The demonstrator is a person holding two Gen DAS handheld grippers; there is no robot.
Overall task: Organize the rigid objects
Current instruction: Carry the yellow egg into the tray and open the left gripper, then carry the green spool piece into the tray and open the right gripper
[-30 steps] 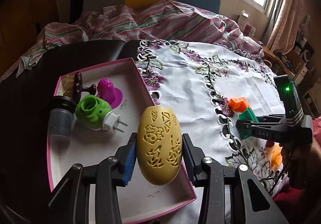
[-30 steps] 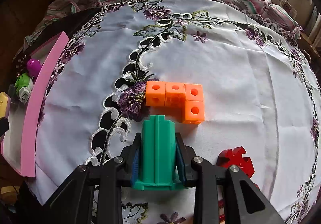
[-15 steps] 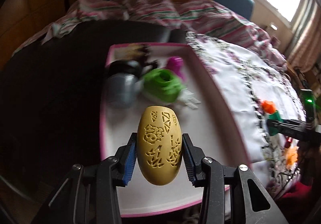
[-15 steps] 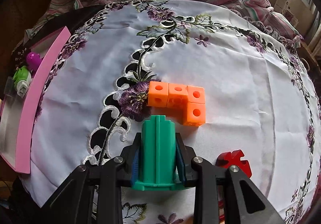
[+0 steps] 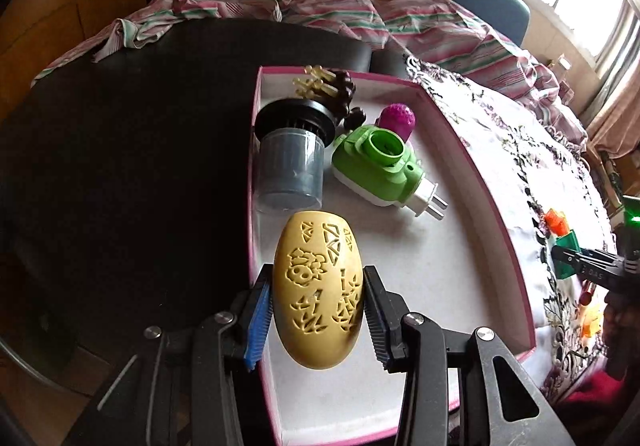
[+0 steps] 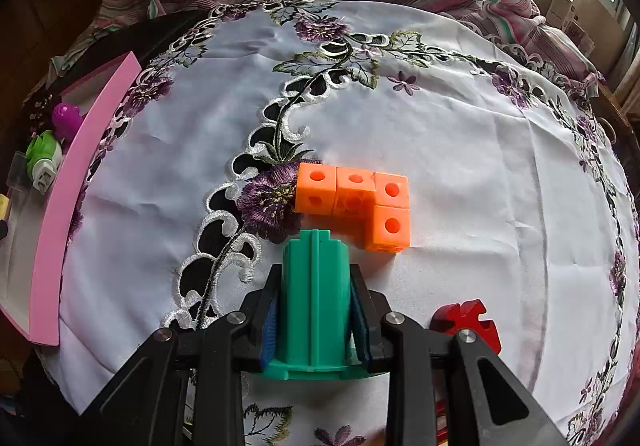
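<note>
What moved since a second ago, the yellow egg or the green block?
The yellow egg moved: the left gripper carried it from the box's right edge to over the pink box, near its left wall, still clamped. The right gripper kept holding the green block in place. The orange cubes stayed put.

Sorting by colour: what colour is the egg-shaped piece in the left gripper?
Yellow, with cut-out patterns; the egg-shaped piece shows best in the left wrist view.

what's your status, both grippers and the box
Left gripper shut on yellow egg over pink box. Right gripper shut on green piece. Grey jar close ahead of egg.
</note>
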